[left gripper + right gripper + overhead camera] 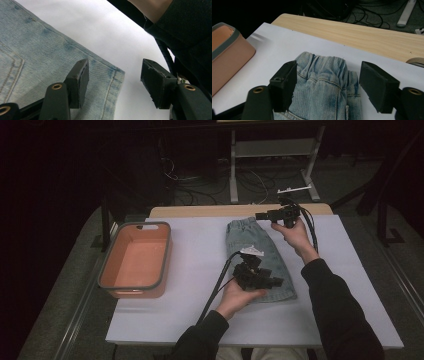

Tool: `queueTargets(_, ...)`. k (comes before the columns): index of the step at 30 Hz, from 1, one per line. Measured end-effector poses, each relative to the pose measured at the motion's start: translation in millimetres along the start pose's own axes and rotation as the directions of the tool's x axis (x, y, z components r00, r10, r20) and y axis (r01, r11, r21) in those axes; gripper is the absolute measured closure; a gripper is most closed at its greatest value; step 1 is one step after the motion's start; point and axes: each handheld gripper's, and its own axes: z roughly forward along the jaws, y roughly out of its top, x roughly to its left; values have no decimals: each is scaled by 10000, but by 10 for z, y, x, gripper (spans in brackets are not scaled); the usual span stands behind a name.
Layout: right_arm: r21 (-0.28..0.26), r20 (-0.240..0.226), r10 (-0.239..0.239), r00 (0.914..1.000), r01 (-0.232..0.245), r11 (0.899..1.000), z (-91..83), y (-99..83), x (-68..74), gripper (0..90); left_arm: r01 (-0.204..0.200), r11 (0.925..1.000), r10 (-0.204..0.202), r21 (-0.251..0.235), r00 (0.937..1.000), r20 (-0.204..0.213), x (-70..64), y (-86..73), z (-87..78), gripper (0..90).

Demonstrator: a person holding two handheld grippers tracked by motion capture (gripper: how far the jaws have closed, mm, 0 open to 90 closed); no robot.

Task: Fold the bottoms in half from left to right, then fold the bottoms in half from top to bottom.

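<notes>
**A:** From the high view, where did things stand?

**B:** The folded denim shorts [259, 257] lay flat on the white table cover [200, 270], well apart from the salmon plastic bin [135, 260] at the left. The left gripper [276, 282] hovered at the near hem corner, the right gripper [260, 215] at the far waistband.

**A:** And the left gripper view?

**B:** Its jaws stood spread, grasping nothing. One pad was over the denim shorts [45, 57] near the stitched hem, the other over bare table cover [105, 30]. I'd judge the corner was off-centre between them; shifting toward the pad over the cover would have let both pads close on fabric.

**A:** The right gripper view?

**B:** Released as well, jaws wide on either side of the gathered elastic waistband of the denim shorts [324, 75], not touching it. The salmon plastic bin [227, 57] sat off to the side. A good grab probably meant coming down low enough to pinch all folded layers, so none slipped loose on lifting.
</notes>
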Motion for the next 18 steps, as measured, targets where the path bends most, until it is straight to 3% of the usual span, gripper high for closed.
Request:
queueTargets(6, -110, -150, 10, 9999, -11, 9999, -64, -44, 11, 236, -133, 9999, 133, 32, 9999, 62, 35, 48, -109, 355)
queueTargets(18, -148, -346, -42, 9994, 37, 9999, -181, -74, 18, 198, -361, 9993, 361, -14, 9993, 63, 100, 185, -300, 321)
